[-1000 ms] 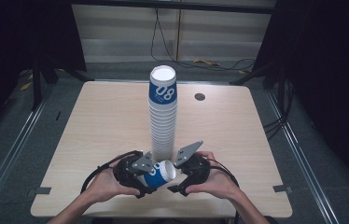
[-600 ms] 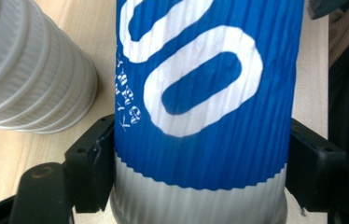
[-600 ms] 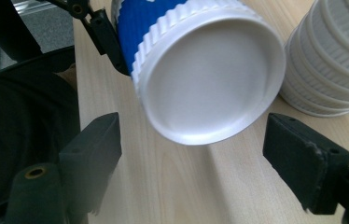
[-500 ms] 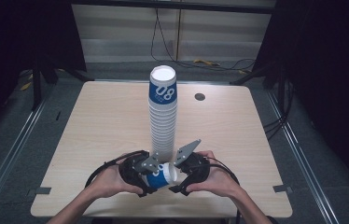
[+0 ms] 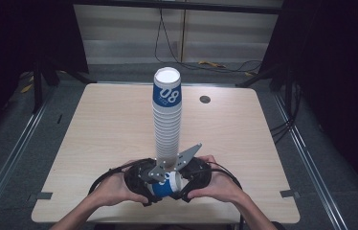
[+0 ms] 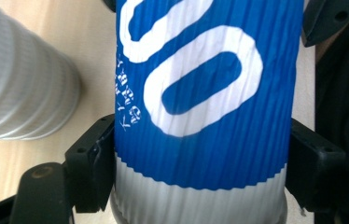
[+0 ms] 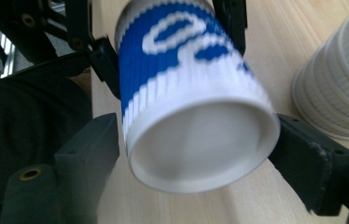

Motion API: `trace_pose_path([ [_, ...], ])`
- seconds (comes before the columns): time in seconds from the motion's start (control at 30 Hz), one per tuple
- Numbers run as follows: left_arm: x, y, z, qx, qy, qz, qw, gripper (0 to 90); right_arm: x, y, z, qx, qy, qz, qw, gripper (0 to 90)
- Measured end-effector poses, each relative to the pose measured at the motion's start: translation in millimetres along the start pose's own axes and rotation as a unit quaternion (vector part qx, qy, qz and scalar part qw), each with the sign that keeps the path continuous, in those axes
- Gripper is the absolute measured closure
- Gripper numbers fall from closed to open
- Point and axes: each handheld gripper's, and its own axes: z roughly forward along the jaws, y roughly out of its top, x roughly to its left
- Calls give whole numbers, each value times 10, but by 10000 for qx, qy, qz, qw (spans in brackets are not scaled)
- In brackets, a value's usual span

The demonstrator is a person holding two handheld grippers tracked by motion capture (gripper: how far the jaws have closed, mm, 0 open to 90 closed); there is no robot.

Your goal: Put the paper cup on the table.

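A blue and white ribbed paper cup (image 5: 167, 184) lies on its side just above the table's front edge, between both grippers. My left gripper (image 5: 147, 184) is shut on the cup (image 6: 200, 93), with its jaws pressed against both sides of the blue band. My right gripper (image 5: 186, 183) faces the cup's white base (image 7: 196, 144). Its jaws have just been closing, with the cup between them, and now touch both sides of the base end. A tall stack of upturned cups (image 5: 167, 124) stands right behind the grippers; its top cup is blue.
The stack's white base (image 6: 18, 79) (image 7: 340, 88) is very near the held cup. A small dark round grommet (image 5: 205, 99) sits at the back of the wooden table (image 5: 100, 124). Cables lie on the floor beyond the table. Metal rails run along both sides.
The cup has gone from tilted, with its white end up, to lying more level between the two grippers. Both hands have stayed at the front edge.
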Motion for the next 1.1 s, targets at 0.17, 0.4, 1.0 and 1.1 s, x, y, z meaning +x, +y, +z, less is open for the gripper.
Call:
trace_pose_path([
  [0.17,-12,5,-17,87,-135,172,9997,222,30,3,27,22,138,-87,9999,270],
  [0.4,-3,-14,-23,-25,-118,348,9993,216,37,-7,26,19,247,-170,9995,290],
  [1.0,57,-116,-142,-552,-280,104,9980,177,28,-49,-14,-161,289,-127,9994,295],
  [1.1,67,-128,-166,-658,-265,38,9975,173,22,-55,-20,-164,265,-112,9994,295],
])
